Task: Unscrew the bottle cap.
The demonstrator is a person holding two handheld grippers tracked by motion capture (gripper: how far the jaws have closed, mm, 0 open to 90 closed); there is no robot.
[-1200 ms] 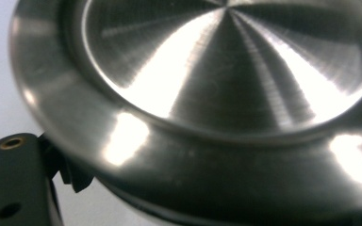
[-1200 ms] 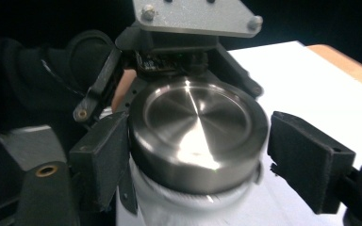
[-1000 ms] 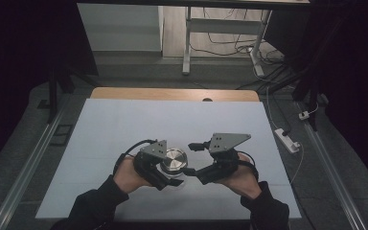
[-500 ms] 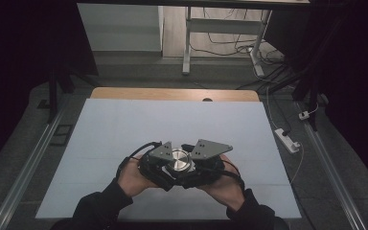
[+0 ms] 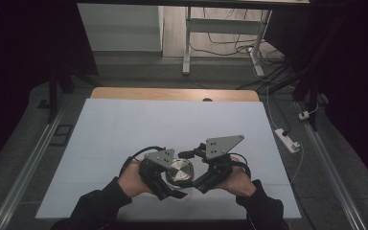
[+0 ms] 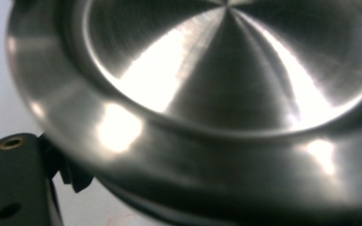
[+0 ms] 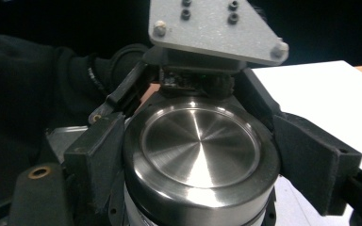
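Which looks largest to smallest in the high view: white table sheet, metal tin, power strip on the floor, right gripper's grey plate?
1. white table sheet
2–4. Unsure: right gripper's grey plate, metal tin and power strip look close in size; the tin is partly hidden by both grippers.

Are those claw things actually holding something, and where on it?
Yes: the left gripper clamps the steel tin by its side wall. The right gripper, jaws just opening, flanks it below the lid.

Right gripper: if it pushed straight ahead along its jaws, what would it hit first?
Probably the steel can, already between the right gripper jaws; just behind it sits the left gripper.
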